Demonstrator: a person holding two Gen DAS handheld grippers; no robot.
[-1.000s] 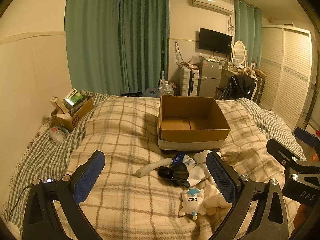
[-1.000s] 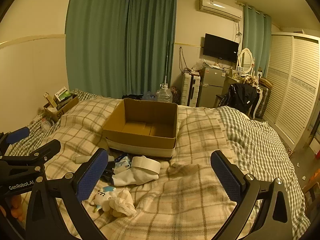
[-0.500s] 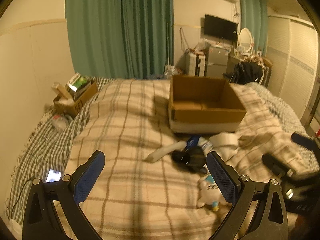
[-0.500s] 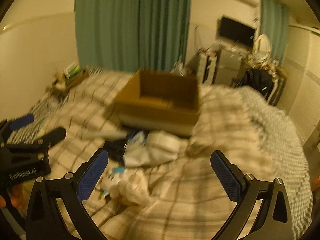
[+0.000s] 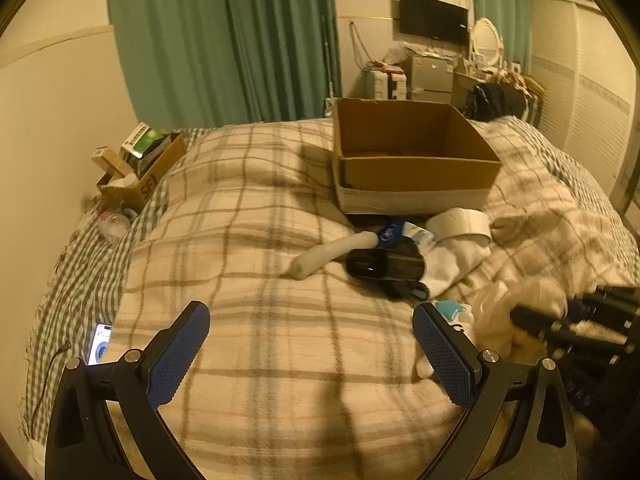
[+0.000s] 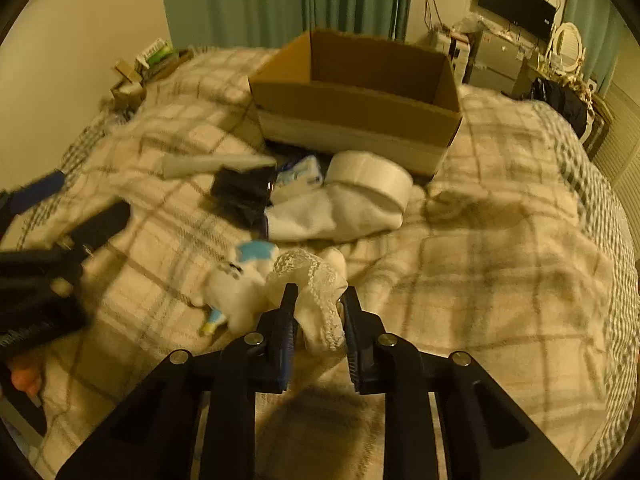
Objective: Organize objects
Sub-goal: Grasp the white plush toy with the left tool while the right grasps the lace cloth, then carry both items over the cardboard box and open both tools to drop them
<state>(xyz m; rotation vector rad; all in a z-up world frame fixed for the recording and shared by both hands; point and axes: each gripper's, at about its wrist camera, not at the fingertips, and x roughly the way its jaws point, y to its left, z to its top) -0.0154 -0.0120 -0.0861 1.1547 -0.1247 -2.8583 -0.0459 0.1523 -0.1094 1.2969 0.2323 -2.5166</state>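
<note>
Right gripper (image 6: 318, 308) has dropped, jaws now clamping lace cloth (image 6: 316, 280); left gripper (image 5: 310, 354) wide.

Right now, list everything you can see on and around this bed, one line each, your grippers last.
cardboard box: 1, brown, open, mid-bed
tape roll: 1, white, before the box
white sock: 1, beside the tape roll
black pouch: 1, left of the sock
white tube: 1, left of the pouch
plush toy: 1, white and blue, near the right gripper
lace cloth: 1, cream
phone: 1, lit, left bed edge
left gripper: open, empty
right gripper: shut on the lace cloth
</note>
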